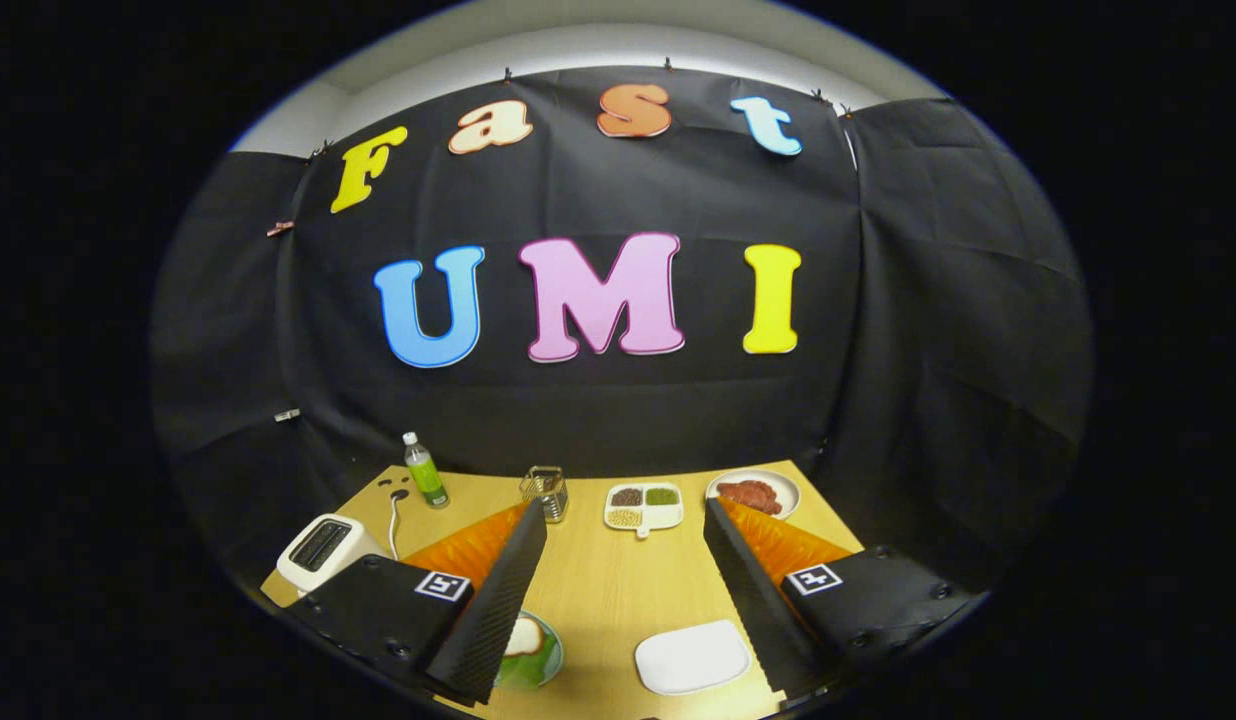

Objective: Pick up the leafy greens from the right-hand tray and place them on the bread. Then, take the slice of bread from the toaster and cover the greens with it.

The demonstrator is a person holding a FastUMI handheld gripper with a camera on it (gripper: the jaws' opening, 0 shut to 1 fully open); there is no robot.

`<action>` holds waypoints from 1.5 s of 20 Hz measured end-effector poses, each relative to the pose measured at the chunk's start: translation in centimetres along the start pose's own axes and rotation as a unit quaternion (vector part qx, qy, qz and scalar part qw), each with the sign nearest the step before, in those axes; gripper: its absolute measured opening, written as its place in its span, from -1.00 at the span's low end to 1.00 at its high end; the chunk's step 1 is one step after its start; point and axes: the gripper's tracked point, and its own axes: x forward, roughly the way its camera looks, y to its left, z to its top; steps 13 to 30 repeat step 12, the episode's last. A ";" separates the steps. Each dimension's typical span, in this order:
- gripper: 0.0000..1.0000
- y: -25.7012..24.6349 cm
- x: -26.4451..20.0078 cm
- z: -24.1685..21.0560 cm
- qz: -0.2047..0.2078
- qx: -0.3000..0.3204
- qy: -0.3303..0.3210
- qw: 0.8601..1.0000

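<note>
Gripper (626,590) held high over the table (598,580), fingers spread wide apart, nothing between them. Left finger (498,610) low in frame left of centre; right finger (753,600) low in frame right of centre.

Toaster (318,552) at lower left of frame, beside the left finger, slot facing up; contents of slot not discernible. Cord (393,520) running from behind it toward the table's far edge.

Plate (543,655) at bottom of frame, partly hidden by the left finger, with a pale bread slice (523,637) lying on it.

White tray (692,657) at bottom centre, between the fingers and nearer the right one; no greens discernible on its visible surface. Location of greens cannot be told.

Far side of table, mid-frame, left to right: green bottle (424,470) upright; small wire holder (545,492); divided dish (643,506) with brown, green and pale fillings; round plate with reddish food (752,493), just beyond the right fingertip.

All far items well apart from the gripper.
</note>
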 end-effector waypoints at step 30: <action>0.96 -6.5 -1.5 2.3 0.008 -0.018 -0.009 1.000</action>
